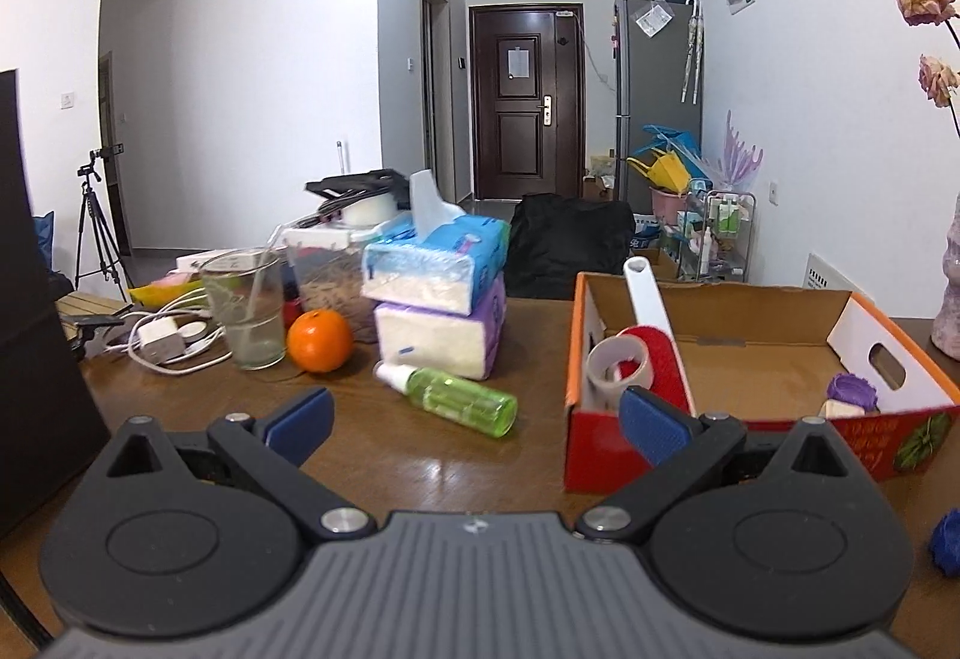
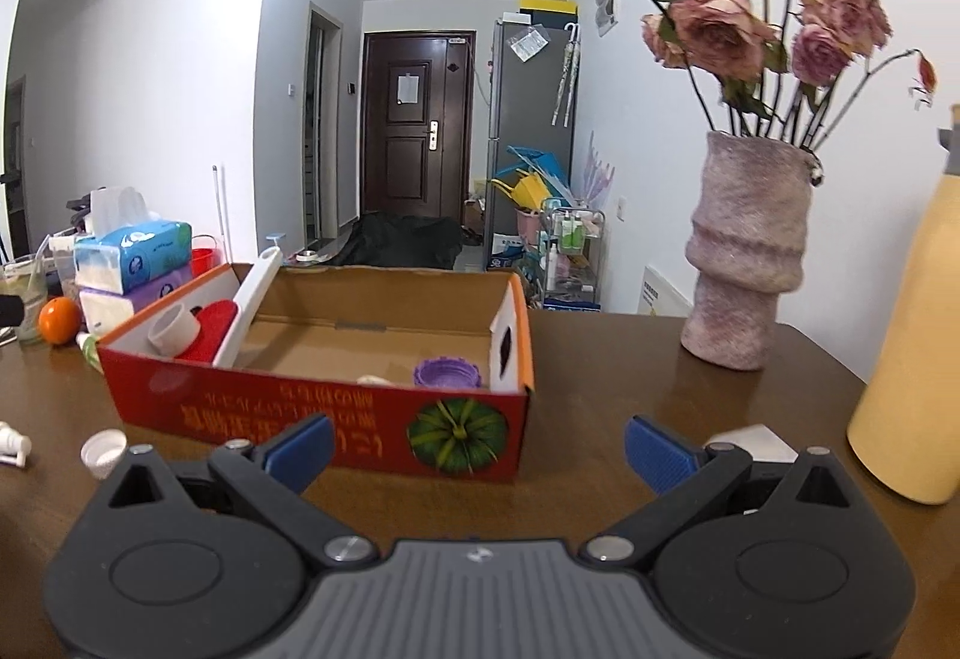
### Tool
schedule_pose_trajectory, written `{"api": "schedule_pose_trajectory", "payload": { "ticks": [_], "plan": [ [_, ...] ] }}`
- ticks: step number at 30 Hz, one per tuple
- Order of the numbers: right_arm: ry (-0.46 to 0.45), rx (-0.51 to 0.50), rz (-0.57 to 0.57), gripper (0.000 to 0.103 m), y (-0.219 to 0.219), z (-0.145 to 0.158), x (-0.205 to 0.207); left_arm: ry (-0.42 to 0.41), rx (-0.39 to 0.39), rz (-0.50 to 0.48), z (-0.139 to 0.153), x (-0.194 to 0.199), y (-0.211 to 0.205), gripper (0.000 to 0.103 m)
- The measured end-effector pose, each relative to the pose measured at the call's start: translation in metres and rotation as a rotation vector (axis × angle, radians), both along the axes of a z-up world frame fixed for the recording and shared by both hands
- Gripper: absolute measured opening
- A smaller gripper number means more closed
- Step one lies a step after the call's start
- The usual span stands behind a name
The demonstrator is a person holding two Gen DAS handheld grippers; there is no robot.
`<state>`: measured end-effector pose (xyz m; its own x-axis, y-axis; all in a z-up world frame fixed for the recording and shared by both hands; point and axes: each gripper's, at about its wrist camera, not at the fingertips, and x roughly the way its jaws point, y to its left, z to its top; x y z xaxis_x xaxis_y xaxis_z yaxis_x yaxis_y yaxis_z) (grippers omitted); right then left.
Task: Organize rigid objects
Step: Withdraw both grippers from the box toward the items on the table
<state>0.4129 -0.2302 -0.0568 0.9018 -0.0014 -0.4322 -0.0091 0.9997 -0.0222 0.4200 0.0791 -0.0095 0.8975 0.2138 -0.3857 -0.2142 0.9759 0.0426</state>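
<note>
Left gripper (image 1: 477,422) empty, green bottle (image 1: 459,398) ahead

Both cams sit low over the desk (image 1: 390,455), each looking forward along its own gripper toward the dark door (image 1: 526,101) at the far end of the room. The left wrist view sits left of the cardboard box (image 1: 708,419), near its left front corner, with the green spray bottle (image 1: 447,398) close ahead and stacked tissue packs (image 1: 435,293) behind that. The right wrist view faces the box's long red side (image 2: 312,416) almost square on, close up, with the vase (image 2: 744,251) off to the right. Both views share the box, tissue packs, orange (image 2: 59,320), door and fridge (image 2: 531,119).
</note>
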Motion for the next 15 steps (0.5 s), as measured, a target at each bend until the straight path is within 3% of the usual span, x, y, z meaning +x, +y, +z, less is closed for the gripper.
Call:
{"api": "schedule_pose_trajectory", "payload": {
  "ticks": [15],
  "plan": [
    [0.015,0.009,-0.075,0.103,-0.012,-0.022,-0.059,0.043,-0.019,0.054,-0.024,-0.053,0.038,0.103]
  ]
}}
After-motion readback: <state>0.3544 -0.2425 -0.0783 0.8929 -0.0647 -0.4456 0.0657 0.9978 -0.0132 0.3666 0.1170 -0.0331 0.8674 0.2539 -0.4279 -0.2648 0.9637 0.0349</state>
